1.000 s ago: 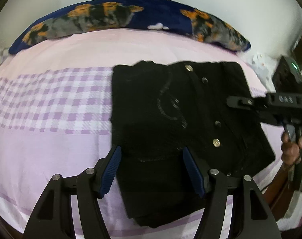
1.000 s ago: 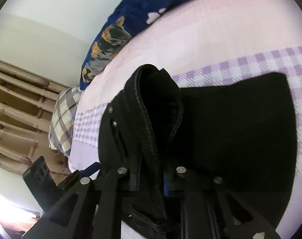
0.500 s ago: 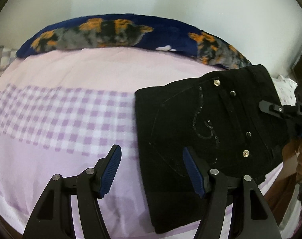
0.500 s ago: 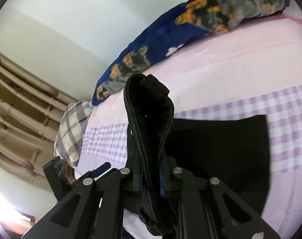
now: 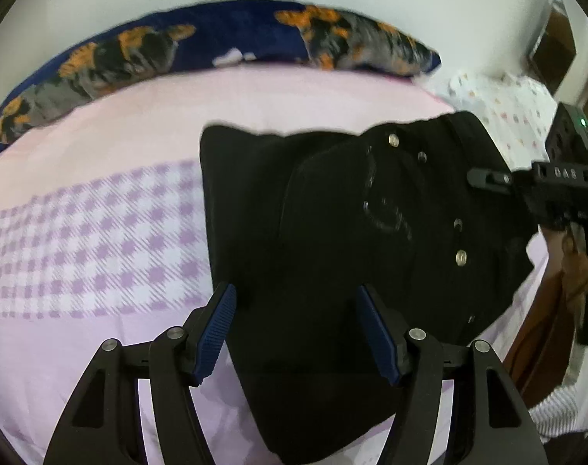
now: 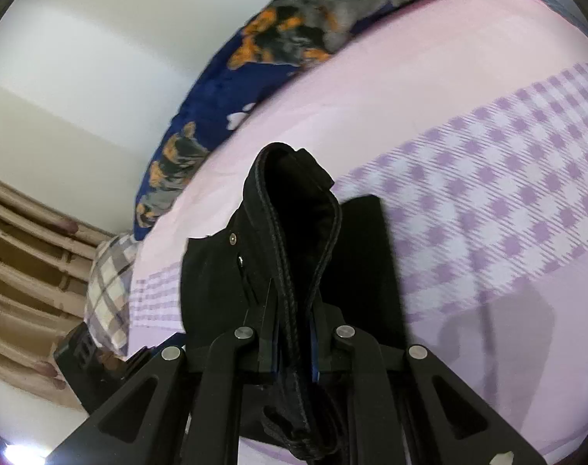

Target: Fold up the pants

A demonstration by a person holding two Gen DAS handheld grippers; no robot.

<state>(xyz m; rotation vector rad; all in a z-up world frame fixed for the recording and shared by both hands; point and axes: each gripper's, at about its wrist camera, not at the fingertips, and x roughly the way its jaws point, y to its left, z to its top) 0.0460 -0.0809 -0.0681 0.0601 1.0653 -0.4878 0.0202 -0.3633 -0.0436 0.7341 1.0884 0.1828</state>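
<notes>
**Q:** What are your two grippers doing right now?

**A:** Your right gripper (image 6: 294,343) is clamped tight on the waistband of the black pants (image 5: 356,240). The band sticks up between the fingers as a folded loop. Your left gripper (image 5: 296,329) is spread wide with nothing in it, its blue pads (image 5: 216,329) sitting over the near edge of the pants.

**Q:** And where are the pants?

**A:** Straight ahead of your left gripper, folded into a thick stack on the pink and purple checked bedsheet (image 5: 100,240), rivets facing up. The waistband side is off to the right, where your right gripper (image 5: 487,176) comes in. Beyond the pants, along the wall, lies a navy pillow (image 5: 224,38) with orange prints. From the right gripper's view, a plaid pillow (image 6: 110,286) sits to its left.
</notes>
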